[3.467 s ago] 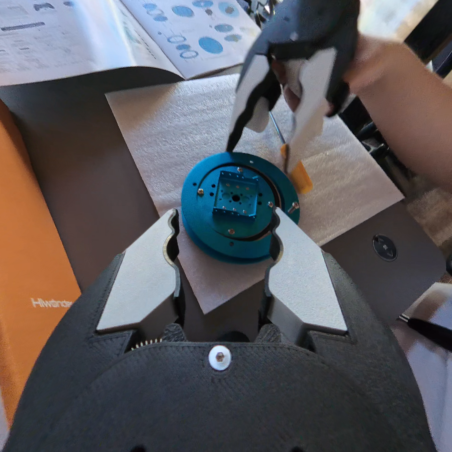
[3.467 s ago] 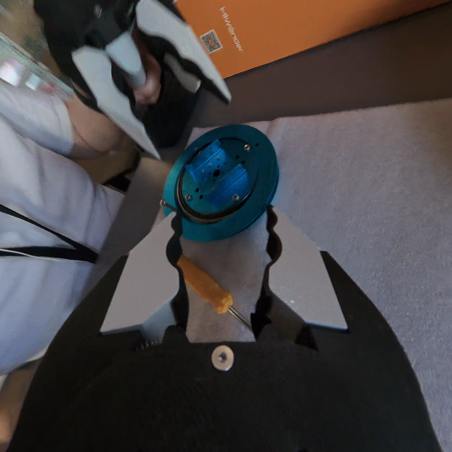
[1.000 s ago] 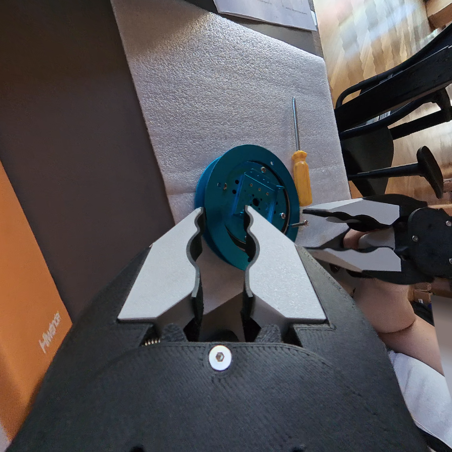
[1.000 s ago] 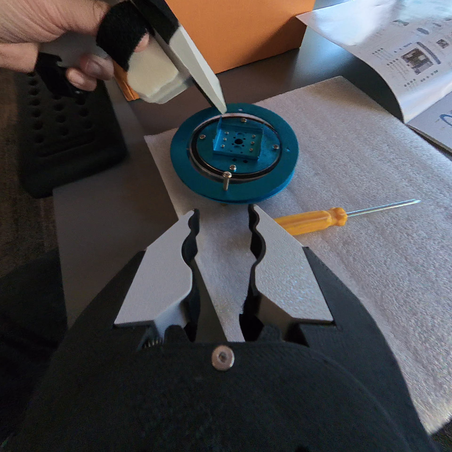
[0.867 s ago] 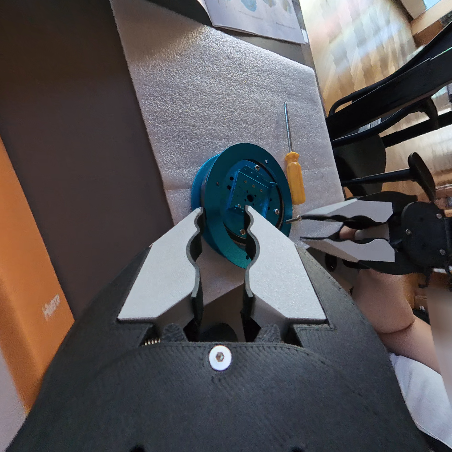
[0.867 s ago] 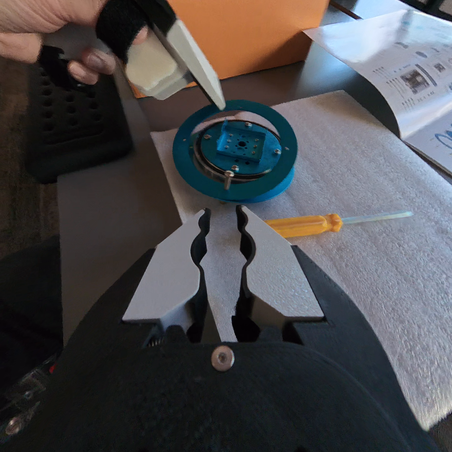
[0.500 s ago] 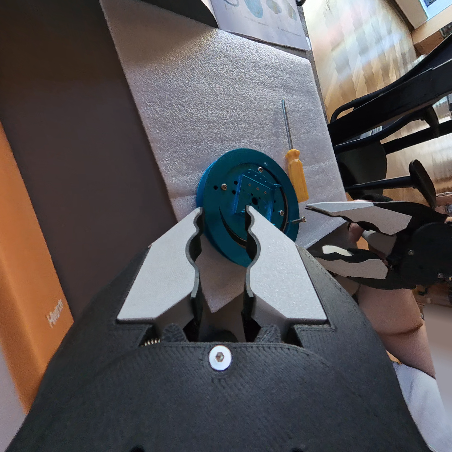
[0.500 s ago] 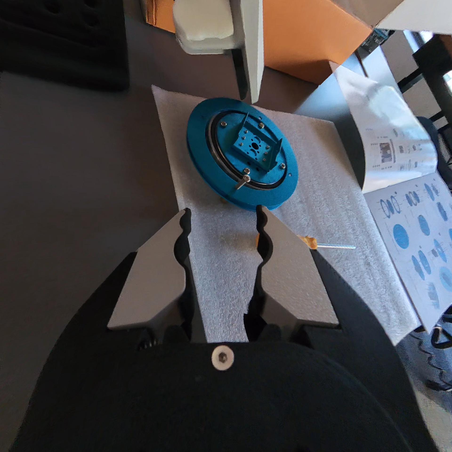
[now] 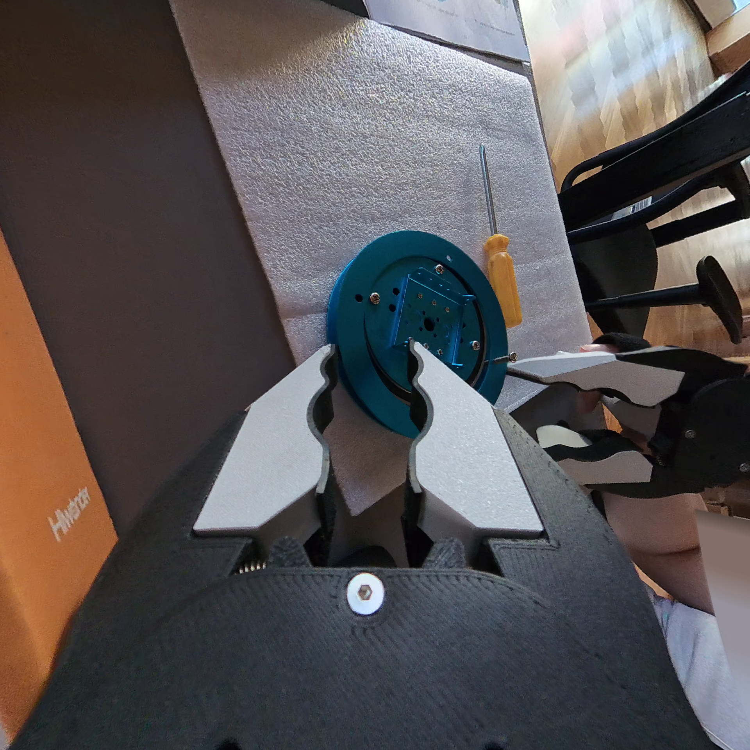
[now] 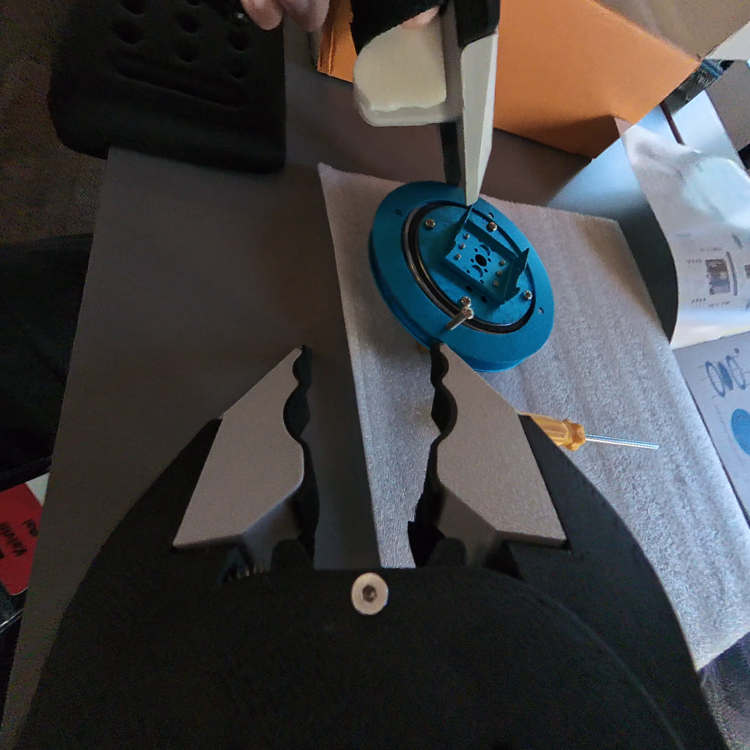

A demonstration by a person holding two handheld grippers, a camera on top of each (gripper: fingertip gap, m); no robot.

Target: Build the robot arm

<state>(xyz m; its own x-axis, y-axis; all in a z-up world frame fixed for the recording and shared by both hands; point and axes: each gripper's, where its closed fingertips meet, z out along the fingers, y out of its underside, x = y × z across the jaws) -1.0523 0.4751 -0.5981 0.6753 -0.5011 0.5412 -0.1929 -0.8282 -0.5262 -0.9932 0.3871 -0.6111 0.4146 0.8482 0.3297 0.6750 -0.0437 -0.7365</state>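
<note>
A blue metal disc (image 9: 422, 284) with a square bracket and small screws lies on a white foam sheet (image 9: 365, 142), tipped up on one side. My left gripper (image 9: 371, 349) is shut on the disc's near rim; in the right wrist view (image 10: 466, 195) it comes down onto the far rim of the blue disc (image 10: 410, 284). A loose screw (image 9: 505, 358) sticks out of the rim, and it shows in the right wrist view (image 10: 458, 318) too. My right gripper (image 10: 370, 349) is open and empty just short of the disc. In the left wrist view the right gripper (image 9: 527, 406) has its upper finger close to the screw.
A yellow-handled screwdriver (image 9: 503, 284) lies on the foam beside the disc, also in the right wrist view (image 10: 556, 434). An orange box (image 9: 40, 446) stands along the table's side. An open booklet (image 10: 710, 264) lies beyond the foam. A black perforated block (image 10: 162, 81) and a chair (image 9: 649, 203) border the table.
My left gripper has closed on the disc's rim and tipped the disc up. My right gripper has left the screwdriver, come round to the disc's side, narrowed, then opened wider.
</note>
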